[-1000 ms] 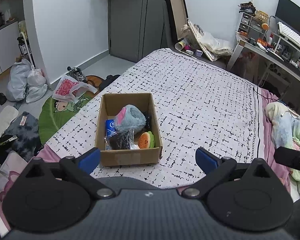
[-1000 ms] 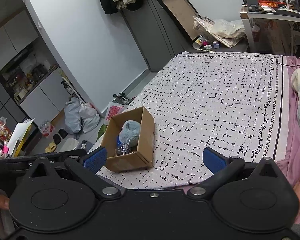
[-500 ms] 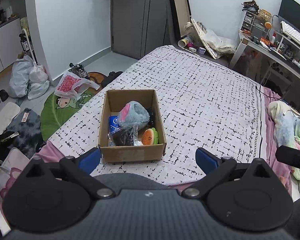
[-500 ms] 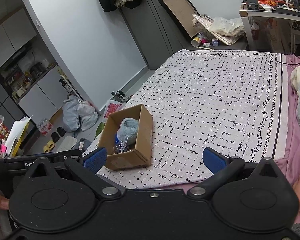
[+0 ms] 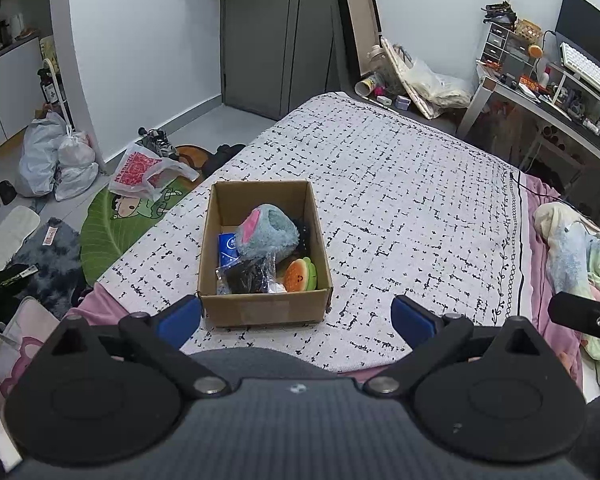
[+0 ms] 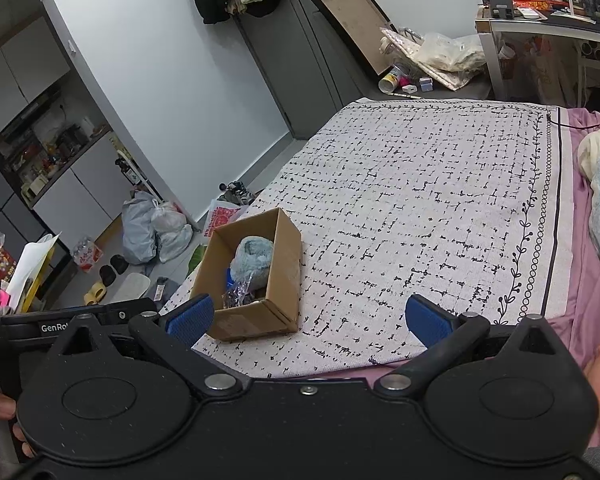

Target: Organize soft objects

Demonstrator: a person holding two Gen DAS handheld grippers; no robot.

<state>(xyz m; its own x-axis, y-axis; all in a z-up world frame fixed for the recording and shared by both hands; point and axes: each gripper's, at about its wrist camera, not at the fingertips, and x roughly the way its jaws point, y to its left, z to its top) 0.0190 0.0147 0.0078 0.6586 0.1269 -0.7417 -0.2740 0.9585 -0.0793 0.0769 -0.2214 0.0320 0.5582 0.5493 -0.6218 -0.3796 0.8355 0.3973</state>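
Observation:
An open cardboard box (image 5: 222, 216) sits near the front left corner of the patterned bed cover (image 5: 400, 200). It holds a fluffy blue-and-pink plush (image 5: 268, 230), a round orange-and-green plush (image 5: 299, 275), a dark item in clear plastic (image 5: 246, 278) and a blue packet (image 5: 228, 246). My left gripper (image 5: 298, 316) is open and empty, just in front of the box. My right gripper (image 6: 310, 320) is open and empty; the box (image 6: 286, 256) lies ahead to its left, with the blue plush (image 6: 254, 258) showing.
Floor clutter lies left of the bed: plastic bags (image 5: 56, 160), a green leaf mat (image 5: 116, 224), shoes. A desk (image 5: 548, 100) with a keyboard stands at the right. Crumpled bedding (image 5: 580, 248) lies on the bed's right side. The door (image 5: 276, 32) is behind the bed.
Both grippers have pulled back and risen slightly; the box sits a little farther away and more centred in the left wrist view. Both grippers stay open.

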